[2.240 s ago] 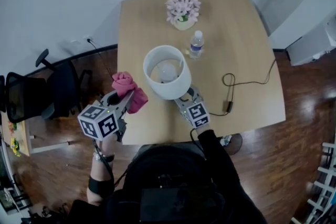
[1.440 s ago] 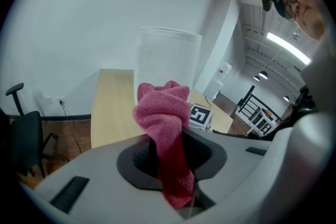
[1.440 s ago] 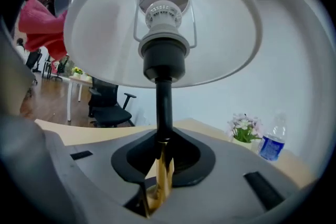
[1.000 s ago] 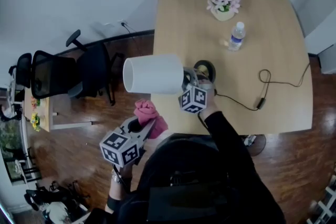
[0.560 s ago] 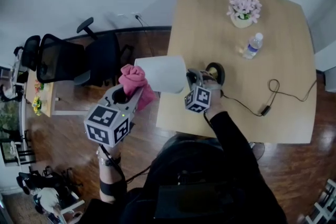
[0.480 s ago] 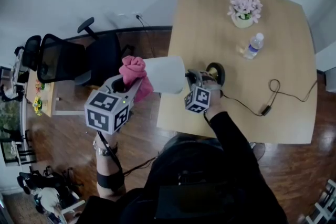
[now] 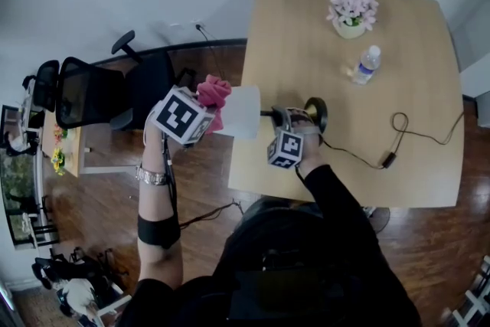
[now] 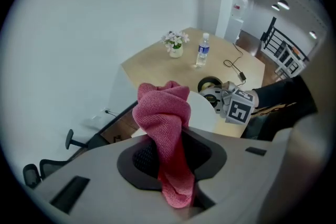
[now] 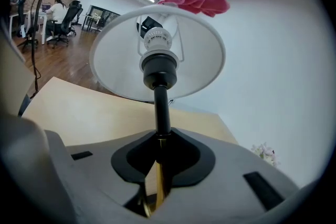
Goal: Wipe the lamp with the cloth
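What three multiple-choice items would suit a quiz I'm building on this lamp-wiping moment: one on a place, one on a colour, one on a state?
1. Where is the cloth?
A) beside the bottle
B) in the left gripper, at the lamp shade's rim
C) on the chair

2. The cloth's colour?
A) blue
B) pink
C) white

3. The lamp is:
A) upright
B) on the floor
C) tipped sideways, stem in the right gripper

B: the left gripper's jaws pinch it.
B: pink in every view.
C: its shade lies level over the table's edge.
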Demonstrator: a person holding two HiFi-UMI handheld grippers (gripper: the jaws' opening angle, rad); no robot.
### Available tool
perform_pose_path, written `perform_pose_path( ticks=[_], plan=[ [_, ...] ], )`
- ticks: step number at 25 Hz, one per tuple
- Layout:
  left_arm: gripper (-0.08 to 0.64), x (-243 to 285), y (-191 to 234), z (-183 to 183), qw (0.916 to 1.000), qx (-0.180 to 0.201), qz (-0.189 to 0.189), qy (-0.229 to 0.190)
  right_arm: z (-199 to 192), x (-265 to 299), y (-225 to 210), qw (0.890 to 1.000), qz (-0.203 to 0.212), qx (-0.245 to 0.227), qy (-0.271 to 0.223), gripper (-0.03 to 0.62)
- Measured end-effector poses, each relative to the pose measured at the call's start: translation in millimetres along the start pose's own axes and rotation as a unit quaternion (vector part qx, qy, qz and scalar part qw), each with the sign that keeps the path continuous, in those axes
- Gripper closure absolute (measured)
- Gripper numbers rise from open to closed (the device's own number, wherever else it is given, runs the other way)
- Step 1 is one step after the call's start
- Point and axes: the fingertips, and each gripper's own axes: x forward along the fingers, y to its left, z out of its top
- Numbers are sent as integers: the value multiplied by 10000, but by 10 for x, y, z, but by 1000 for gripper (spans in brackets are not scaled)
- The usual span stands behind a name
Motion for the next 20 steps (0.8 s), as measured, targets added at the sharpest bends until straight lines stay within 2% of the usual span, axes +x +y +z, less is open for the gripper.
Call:
perform_pose_path(
  ticks=[3, 6, 10, 14, 17, 20],
  plan=[
    [460, 217, -161, 71, 9995, -108, -305, -23, -37, -30, -60, 9999, -25, 144, -19, 529],
    [459, 351, -315, 228, 9990, -125, -419, -96, -166, -4, -50, 10000, -48, 30, 66, 531],
    [460, 511, -723, 646, 9956, 169, -815, -433, -193, -23, -36, 9999, -67, -66, 73, 531],
    [459, 607, -1025, 888, 9903, 403, -1220, -525, -202, -49, -27, 10000, -71, -59, 4, 531],
    [459, 490, -854, 866, 9916, 456, -1134, -413, -204, -88, -42, 9998, -164, -39, -144, 531],
    [460, 269, -356, 799, 9959, 443, -688, -374, -197, -116, 4, 9992, -225, -180, -270, 531]
  ],
)
